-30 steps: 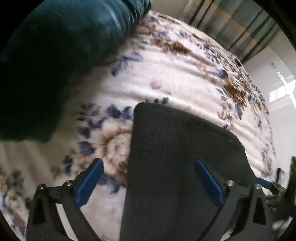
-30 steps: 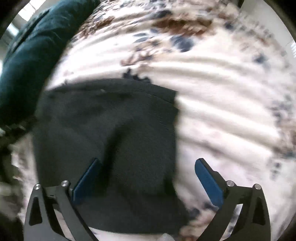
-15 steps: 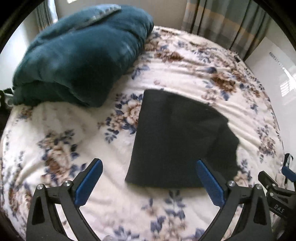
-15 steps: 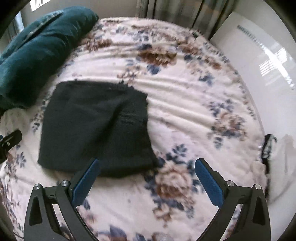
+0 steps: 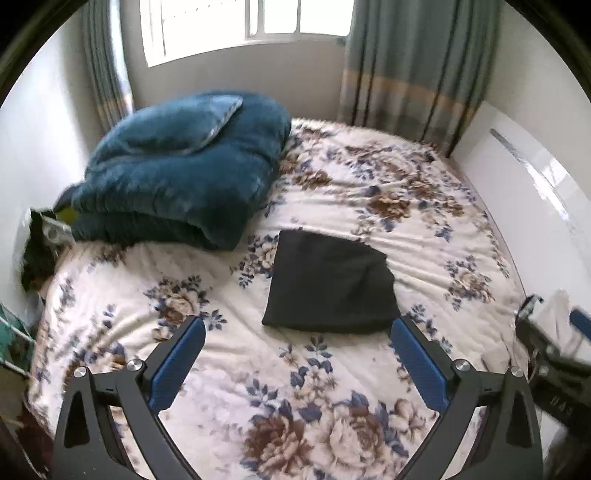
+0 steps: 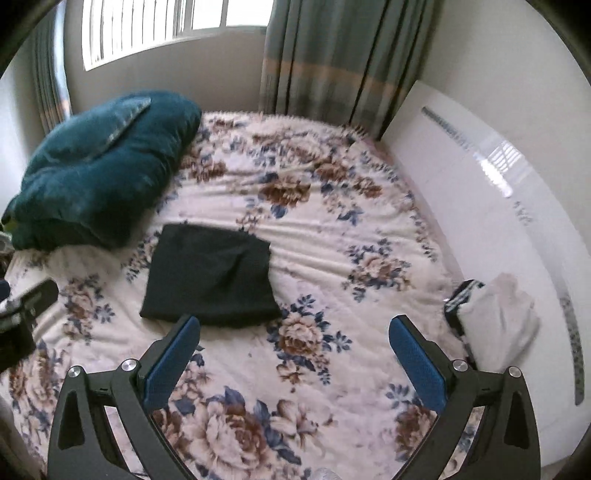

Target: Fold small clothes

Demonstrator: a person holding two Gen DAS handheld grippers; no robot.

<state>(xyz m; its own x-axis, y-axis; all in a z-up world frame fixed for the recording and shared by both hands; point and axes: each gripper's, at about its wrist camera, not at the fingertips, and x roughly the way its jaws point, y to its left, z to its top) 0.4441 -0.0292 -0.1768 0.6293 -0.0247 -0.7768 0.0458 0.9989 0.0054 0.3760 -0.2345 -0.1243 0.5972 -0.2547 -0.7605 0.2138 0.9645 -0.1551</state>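
Observation:
A black folded garment [image 5: 330, 284] lies flat on the floral bedspread [image 5: 229, 354], near the middle of the bed; it also shows in the right wrist view [image 6: 210, 277]. My left gripper [image 5: 295, 336] is open and empty, held above the bed on the near side of the garment. My right gripper [image 6: 293, 334] is open and empty, held above the bed with its left finger [image 6: 173, 363] just short of the garment's near edge. More clothes, white and striped [image 6: 495, 317], lie in a small pile at the bed's right edge.
A bulky teal blanket [image 5: 177, 177] is piled at the far left of the bed. A white wall panel [image 6: 498, 206] runs along the right side. Curtains [image 5: 410, 66] and a window [image 5: 240, 26] are behind the bed. The other gripper [image 5: 554, 354] shows at the right.
Both grippers have pulled back and up from the black garment, which was close under them a second ago. The garment stays flat on the bed. Both jaws remain open.

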